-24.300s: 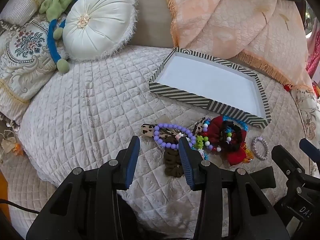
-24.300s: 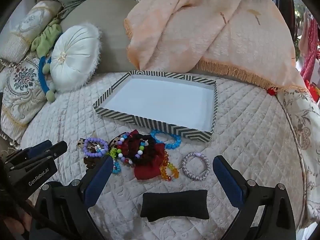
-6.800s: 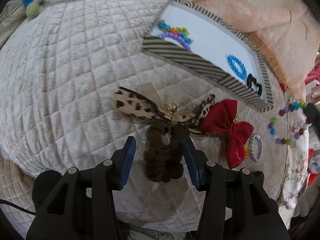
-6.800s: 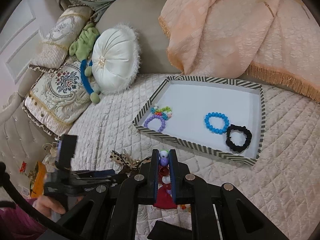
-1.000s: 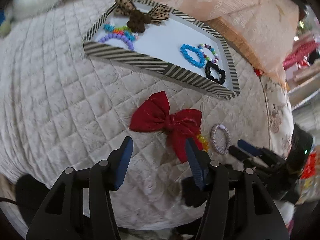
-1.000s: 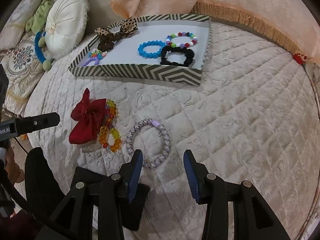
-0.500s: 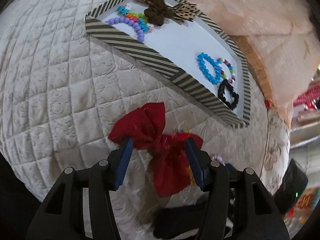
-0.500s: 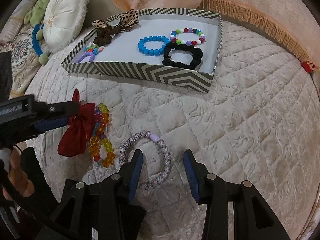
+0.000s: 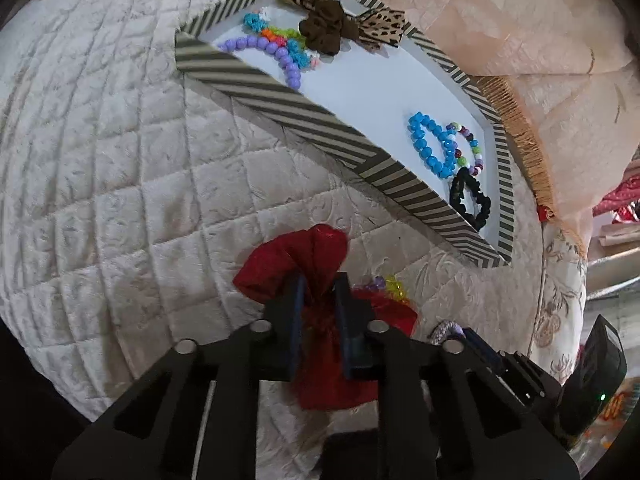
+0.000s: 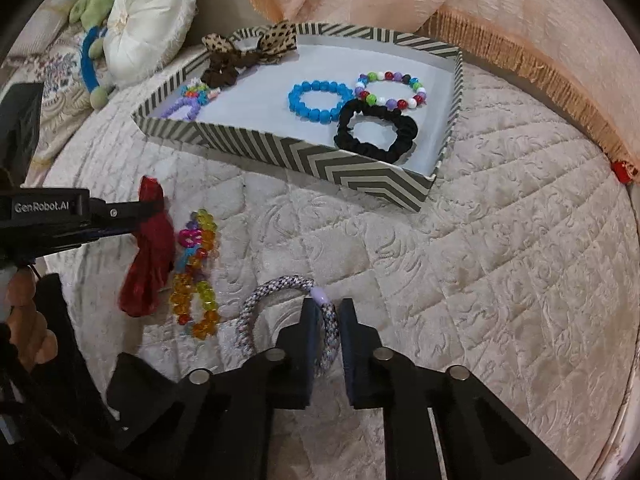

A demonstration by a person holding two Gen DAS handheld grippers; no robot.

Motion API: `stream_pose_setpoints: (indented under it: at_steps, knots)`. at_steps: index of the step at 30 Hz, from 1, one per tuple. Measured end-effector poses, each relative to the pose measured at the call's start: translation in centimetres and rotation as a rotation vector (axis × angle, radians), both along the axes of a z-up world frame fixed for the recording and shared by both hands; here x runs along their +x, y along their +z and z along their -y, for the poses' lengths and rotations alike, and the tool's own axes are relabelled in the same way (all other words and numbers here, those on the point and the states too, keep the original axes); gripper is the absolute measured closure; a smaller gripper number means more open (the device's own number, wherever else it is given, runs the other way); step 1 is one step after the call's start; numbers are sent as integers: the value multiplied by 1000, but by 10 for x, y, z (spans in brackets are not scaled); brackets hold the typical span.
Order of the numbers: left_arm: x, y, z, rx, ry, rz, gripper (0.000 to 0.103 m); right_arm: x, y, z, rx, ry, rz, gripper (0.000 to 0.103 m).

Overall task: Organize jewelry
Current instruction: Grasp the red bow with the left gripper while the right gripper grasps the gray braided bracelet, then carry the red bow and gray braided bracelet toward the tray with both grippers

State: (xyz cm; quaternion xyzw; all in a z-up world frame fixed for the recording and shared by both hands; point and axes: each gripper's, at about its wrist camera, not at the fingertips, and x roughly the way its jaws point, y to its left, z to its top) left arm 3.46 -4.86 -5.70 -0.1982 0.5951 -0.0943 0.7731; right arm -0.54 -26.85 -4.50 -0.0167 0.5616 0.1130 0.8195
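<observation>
My left gripper point(image 9: 319, 286) is shut on the middle of a red bow point(image 9: 298, 256) lying on the quilted bed; it also shows in the right wrist view point(image 10: 148, 256). My right gripper point(image 10: 326, 314) is shut on a grey woven bracelet point(image 10: 280, 286) on the quilt. An orange and yellow bead bracelet point(image 10: 196, 272) lies between them. The striped tray point(image 10: 304, 158) holds a leopard bow scrunchie point(image 10: 240, 52), a purple bracelet point(image 10: 182, 108), a blue bracelet point(image 10: 318, 100), a multicolour bracelet point(image 10: 390, 90) and a black scrunchie point(image 10: 376, 132).
A peach fringed blanket point(image 10: 460, 4) lies behind the tray. A round white cushion point(image 10: 148, 20) and a green and blue toy point(image 10: 90, 60) sit at the back left. A black pad point(image 10: 140, 388) lies near the bed's front edge.
Both grippers moved down and closed: the left one on the red bow, the right one on the grey woven bracelet.
</observation>
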Motion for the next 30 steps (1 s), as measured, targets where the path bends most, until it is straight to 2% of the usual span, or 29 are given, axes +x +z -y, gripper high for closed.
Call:
stream_pose_setpoints:
  at_steps: [10,12,15,16,17,18,19,24,28,29,30]
  knots:
    - [-13,39,-16,6,-36,85,94,-22,39,1,14,-5,85,95]
    - [-14,39,-17,-13,-41,74,94,-23,37,-3,21,12,62,95]
    - [-18,31,-20,-83,-23,21,93,-21,30,-6,7,20,44,92]
    - [-20,29,-19,-99,-19,9,88,-20,25,-6,9,20,29,84]
    - [-21,26,-17,-105,-16,-3,77,-19,22,-5,12,13,19,77]
    - [-22,24,-15,-108,-11,-7,70,-19,18,-3,18,7,12,67]
    - [-22,21,-14,-118,3,-12,61,-19,16,-2,24,6,3,66]
    - [-14,9,-7,-128,60,-41,60,-17,0,-1,-24,16,-36,66]
    - [-10,-6,4,-118,72,-83,60,-11,-8,-1,-33,23,-46,84]
    - [-9,-9,7,-109,68,-92,63,-10,-9,-3,-47,33,-42,88]
    - [-8,-11,10,-95,63,-86,70,-9,-9,-5,-60,45,-38,93]
